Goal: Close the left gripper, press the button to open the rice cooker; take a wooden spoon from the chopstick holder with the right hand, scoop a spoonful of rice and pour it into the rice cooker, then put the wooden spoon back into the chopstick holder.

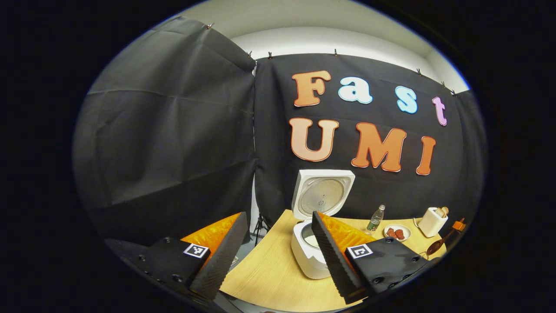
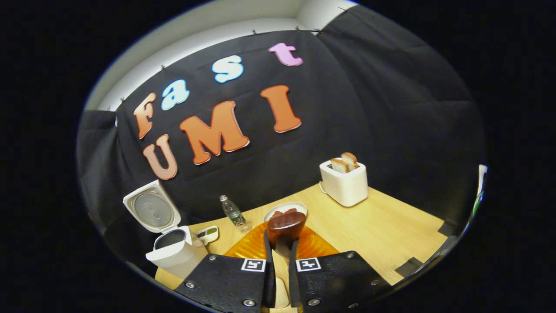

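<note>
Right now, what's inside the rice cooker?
The rice cooker has its lid up. Something pale lies in the pot; the left gripper's finger covers part of it, so contents are unclear.

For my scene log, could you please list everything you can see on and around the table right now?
Rice cooker: one, white, lid up, at the table's left end.
Wooden spoon: one, dark brown, held in the right gripper, bowl pointing forward.
Water bottle: one, clear, upright near the back wall.
Plate: one, white, holding reddish-brown pieces, behind the spoon.
Toaster: one, white, two bread slices in its slots, far right of the table.
Small tray: one, white, beside the rice cooker.
Table: one, light wood.
Left gripper: one, fingers wide apart, holding nothing.
Right gripper: one, fingers pressed on the spoon's handle.
</note>
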`<state>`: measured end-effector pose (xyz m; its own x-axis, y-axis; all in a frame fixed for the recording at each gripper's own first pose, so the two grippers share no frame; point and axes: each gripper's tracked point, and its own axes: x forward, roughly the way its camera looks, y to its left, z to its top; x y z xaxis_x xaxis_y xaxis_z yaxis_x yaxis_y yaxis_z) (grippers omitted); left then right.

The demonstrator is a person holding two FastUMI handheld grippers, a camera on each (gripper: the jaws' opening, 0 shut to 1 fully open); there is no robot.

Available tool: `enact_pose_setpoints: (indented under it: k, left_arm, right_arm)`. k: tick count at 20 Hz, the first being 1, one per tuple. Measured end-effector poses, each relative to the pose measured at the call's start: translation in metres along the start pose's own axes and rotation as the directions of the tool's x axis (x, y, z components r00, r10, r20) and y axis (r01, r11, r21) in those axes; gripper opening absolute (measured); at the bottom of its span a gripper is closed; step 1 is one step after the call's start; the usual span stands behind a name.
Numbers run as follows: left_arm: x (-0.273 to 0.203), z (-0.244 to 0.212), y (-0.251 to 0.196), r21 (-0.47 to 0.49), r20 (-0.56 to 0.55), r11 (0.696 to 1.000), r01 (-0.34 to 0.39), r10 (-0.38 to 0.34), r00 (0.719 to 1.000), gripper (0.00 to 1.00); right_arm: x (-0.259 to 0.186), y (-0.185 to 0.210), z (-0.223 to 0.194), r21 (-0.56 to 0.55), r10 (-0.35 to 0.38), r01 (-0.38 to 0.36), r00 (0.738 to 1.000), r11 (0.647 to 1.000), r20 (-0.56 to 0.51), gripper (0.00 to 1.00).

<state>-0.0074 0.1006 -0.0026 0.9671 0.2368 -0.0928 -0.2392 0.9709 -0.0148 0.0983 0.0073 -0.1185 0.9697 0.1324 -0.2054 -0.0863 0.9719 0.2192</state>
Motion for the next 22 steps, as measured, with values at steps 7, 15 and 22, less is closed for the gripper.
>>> enact_pose_setpoints:
  k: [7,15,22]
  left_arm:
    - [0.0,0.003,0.016,-0.005,0.002,1.0,0.003,-0.003,1.0,1.0]
    - [0.003,0.001,0.029,0.045,0.0,0.999,-0.025,0.025,1.0,1.0]
    - [0.016,-0.01,0.018,0.098,-0.016,0.995,0.0,0.002,1.0,1.0]
  right_arm:
    - [0.002,0.087,-0.038,-0.219,0.144,-0.149,0.989,0.964,-0.036,0.11]
    - [0.032,0.102,-0.122,-0.345,0.156,-0.202,0.975,0.917,-0.155,0.11]
    - [0.034,0.089,-0.161,-0.362,0.09,-0.163,0.974,0.918,-0.21,0.11]
